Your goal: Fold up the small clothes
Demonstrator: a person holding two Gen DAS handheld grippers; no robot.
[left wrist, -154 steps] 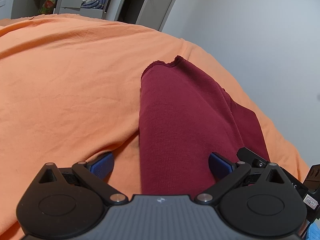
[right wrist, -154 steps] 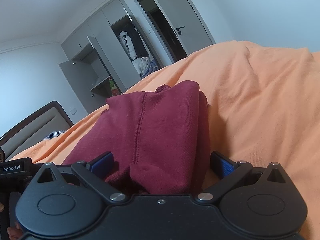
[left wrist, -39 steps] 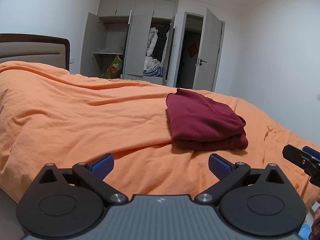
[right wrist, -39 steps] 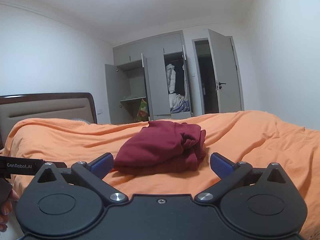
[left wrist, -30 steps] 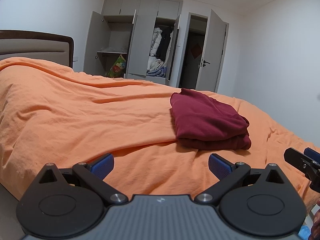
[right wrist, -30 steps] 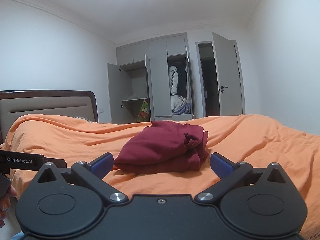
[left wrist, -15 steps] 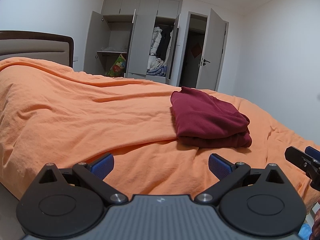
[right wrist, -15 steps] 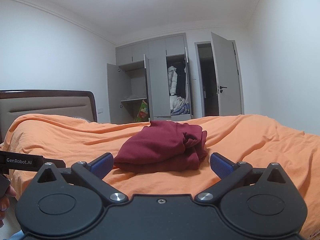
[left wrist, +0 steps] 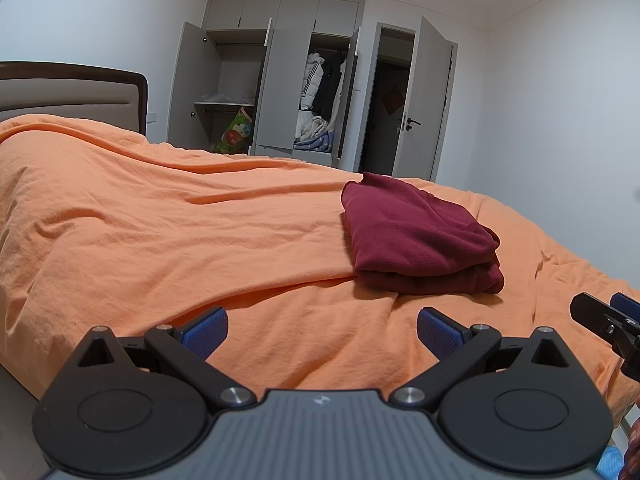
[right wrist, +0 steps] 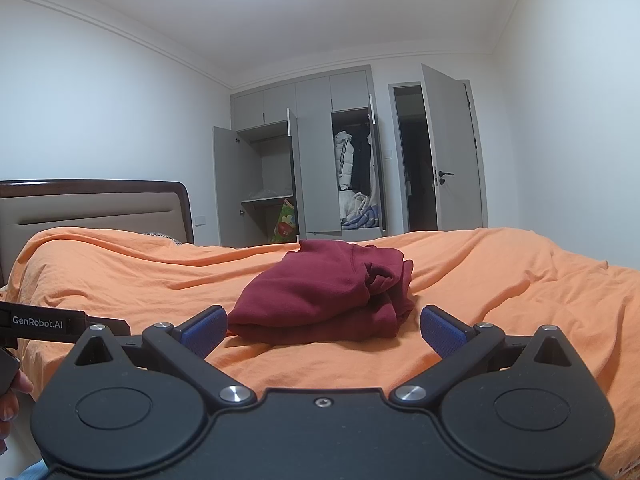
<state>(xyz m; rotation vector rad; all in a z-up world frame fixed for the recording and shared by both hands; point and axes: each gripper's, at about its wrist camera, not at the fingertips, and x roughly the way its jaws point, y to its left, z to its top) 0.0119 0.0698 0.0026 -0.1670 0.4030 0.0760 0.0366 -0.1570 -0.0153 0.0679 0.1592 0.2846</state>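
While you hold both tools back off the bed, neither one touches cloth. Your left gripper (left wrist: 322,330) has its blue pads spread wide with nothing between them, only orange bedsheet (left wrist: 160,240) under the gap. Your right gripper (right wrist: 324,330) is spread wide the same way and holds nothing. Its tip also shows at the right edge of the left view (left wrist: 608,324). The other tool's black arm, printed GenRobot.AI, shows at the left edge of the right view, with your fingers (right wrist: 12,396) below it.

Past the pads lies the folded maroon garment (right wrist: 328,292), a stacked bundle on the sheet. In the right view it sits straight ahead of the gap between the pads, apart from both. In the left view the garment (left wrist: 416,236) is ahead and off to the right, beyond the right pad, well apart from that tool. Loose folded edges bunch at its right side.

Further back: headboard (right wrist: 96,204) on the left, gray wardrobe (right wrist: 312,168) with doors open and clothes hanging inside, then an open room door (right wrist: 452,152) on the far wall.
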